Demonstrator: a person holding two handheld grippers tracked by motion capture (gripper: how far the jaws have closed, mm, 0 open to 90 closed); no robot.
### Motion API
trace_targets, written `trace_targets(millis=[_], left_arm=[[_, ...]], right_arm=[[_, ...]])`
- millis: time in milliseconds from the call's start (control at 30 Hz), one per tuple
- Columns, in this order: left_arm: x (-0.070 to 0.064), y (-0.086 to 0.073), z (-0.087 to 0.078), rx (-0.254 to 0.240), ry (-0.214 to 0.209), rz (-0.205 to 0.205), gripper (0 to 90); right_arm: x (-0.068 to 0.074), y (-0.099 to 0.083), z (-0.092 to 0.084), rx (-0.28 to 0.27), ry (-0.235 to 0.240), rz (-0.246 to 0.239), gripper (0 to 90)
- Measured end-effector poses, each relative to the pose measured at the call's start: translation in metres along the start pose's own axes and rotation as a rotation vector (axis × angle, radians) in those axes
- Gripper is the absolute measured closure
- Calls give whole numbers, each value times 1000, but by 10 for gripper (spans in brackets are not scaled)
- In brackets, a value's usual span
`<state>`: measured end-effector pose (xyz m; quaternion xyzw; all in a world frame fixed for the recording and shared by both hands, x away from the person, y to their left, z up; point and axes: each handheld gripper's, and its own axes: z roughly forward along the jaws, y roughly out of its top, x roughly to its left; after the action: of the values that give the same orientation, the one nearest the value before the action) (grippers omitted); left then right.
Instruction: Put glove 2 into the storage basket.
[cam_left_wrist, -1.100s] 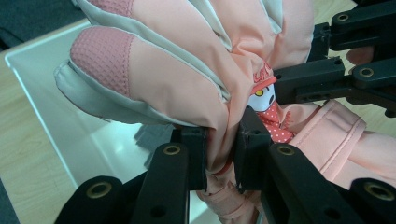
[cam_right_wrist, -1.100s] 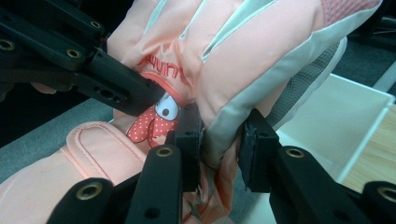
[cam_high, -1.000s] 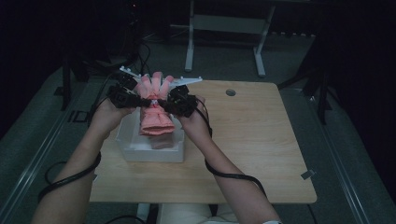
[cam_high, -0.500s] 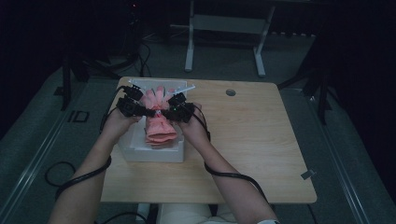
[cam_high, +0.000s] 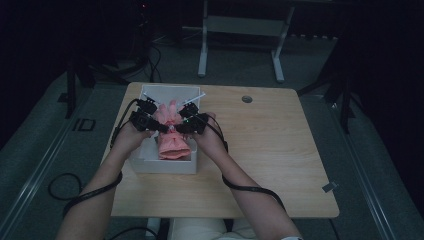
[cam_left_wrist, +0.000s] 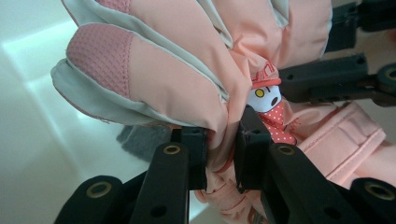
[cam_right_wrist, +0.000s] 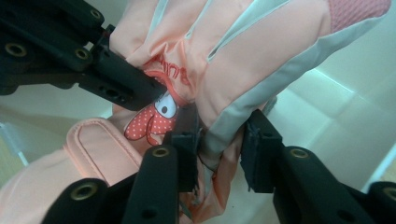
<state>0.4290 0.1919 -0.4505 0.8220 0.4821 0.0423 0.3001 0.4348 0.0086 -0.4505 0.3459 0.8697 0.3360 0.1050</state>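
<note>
Glove, pink, lies in the white box on our wooden table, dark room around; left gripper clamps it, right gripper, just opening, straddles it.

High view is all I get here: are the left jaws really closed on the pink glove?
Observer: Yes, the left gripper pinches a fold of the glove tight.
Operator: And the right?
Observer: The right gripper has just been opening; the glove's edge sits between its jaws, with a gap beside one pad.
Operator: Anything under the glove?
Observer: Yes, something grey lies beneath it in the white box.
</note>
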Motion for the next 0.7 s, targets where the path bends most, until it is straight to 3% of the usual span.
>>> trace_targets(millis=[200,400,567,700], left_arm=[[-3,3,11,77,98,-11,753],[-5,6,23,155,185,-10,674],[-5,8,24,151,289,2,587],[-6,9,20,136,323,11,521]], right_arm=[[3,4,6,50,-39,-69,565],[-2,8,2,27,-24,-73,485],[-5,9,-9,-5,-1,-69,468],[-7,9,-16,-22,11,-66,465]])
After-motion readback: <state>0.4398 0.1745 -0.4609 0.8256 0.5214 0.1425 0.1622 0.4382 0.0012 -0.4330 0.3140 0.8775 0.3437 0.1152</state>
